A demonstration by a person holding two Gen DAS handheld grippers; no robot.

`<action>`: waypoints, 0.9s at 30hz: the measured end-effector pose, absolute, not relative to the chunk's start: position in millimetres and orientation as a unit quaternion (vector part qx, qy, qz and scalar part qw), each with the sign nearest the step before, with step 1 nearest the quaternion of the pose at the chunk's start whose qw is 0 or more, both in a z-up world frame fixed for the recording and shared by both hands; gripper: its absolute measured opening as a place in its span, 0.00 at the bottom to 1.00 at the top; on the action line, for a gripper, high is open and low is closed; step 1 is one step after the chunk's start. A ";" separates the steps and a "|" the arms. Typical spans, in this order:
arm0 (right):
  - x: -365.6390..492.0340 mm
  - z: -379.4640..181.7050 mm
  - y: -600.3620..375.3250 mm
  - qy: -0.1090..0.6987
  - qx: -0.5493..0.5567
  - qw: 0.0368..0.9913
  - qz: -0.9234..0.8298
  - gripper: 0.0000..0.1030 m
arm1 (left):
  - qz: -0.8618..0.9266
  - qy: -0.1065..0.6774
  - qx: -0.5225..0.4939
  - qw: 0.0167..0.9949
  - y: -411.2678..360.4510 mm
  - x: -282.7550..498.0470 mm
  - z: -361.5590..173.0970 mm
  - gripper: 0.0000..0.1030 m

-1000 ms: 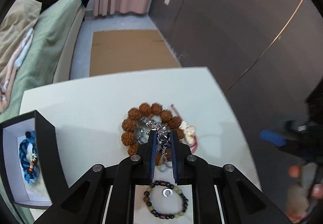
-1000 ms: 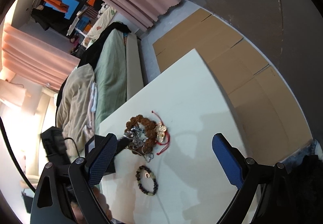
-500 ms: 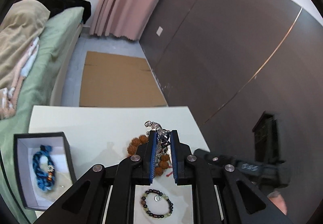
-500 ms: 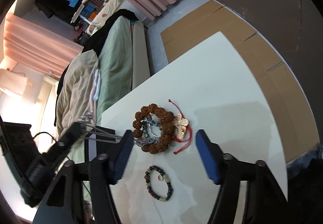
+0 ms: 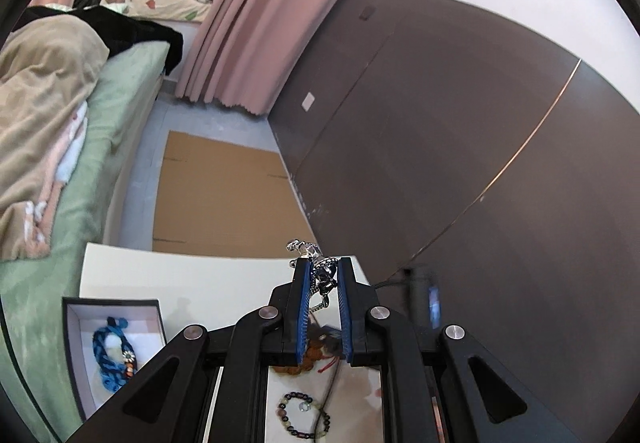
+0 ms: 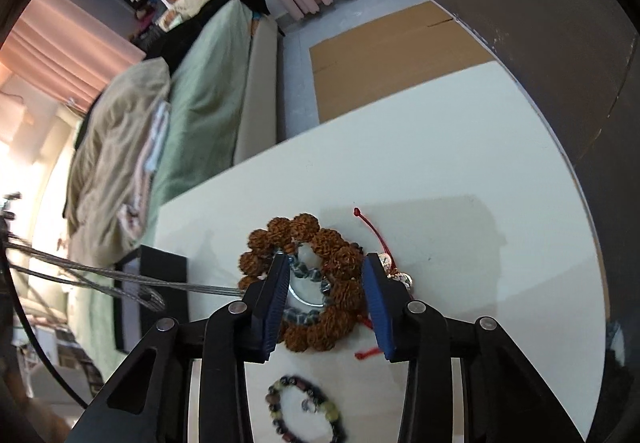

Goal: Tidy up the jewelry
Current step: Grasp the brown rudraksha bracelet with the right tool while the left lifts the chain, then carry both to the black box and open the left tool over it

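Left wrist view: left claw [image 5: 324, 279] clenched on silver chain [image 5: 322, 275], lifted above worktop [image 5: 192, 275]; risk, dangling tail snags. Right wrist view: right claw [image 6: 326, 283], jaws just closing, straddles brown bead bracelet [image 6: 316, 275], unpinched; risk, chain strands [image 6: 100, 277] drag it.

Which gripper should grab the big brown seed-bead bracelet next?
Right gripper: its jaws, just closing, already straddle part of the brown seed-bead bracelet on the white table. Left gripper is busy, shut on a silver chain.

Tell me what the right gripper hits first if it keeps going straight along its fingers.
Most likely the brown seed-bead bracelet, which lies on the white table between the right gripper fingers; depth is hard to judge.
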State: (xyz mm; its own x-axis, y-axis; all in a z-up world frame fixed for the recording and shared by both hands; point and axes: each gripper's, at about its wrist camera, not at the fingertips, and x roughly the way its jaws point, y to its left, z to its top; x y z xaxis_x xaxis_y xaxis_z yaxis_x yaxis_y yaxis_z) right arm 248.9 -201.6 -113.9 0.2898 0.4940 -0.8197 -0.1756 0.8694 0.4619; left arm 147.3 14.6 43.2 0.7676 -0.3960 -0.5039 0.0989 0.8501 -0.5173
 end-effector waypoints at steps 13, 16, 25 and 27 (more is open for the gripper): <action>239.1 -95.7 -206.8 0.525 0.153 0.807 0.221 0.20 | -0.117 0.270 -0.258 0.920 48.4 123.8 69.7 0.13; 228.4 -77.2 -207.5 0.497 0.166 0.817 0.242 0.20 | -0.112 0.257 -0.264 0.923 55.3 113.9 76.5 0.13; 198.4 -39.8 -198.1 0.440 0.178 0.834 0.281 0.20 | -0.108 0.224 -0.265 0.932 68.8 87.0 99.0 0.13; 194.6 -33.5 -194.8 0.431 0.184 0.834 0.290 0.20 | -0.106 0.222 -0.263 0.933 70.9 85.1 100.9 0.13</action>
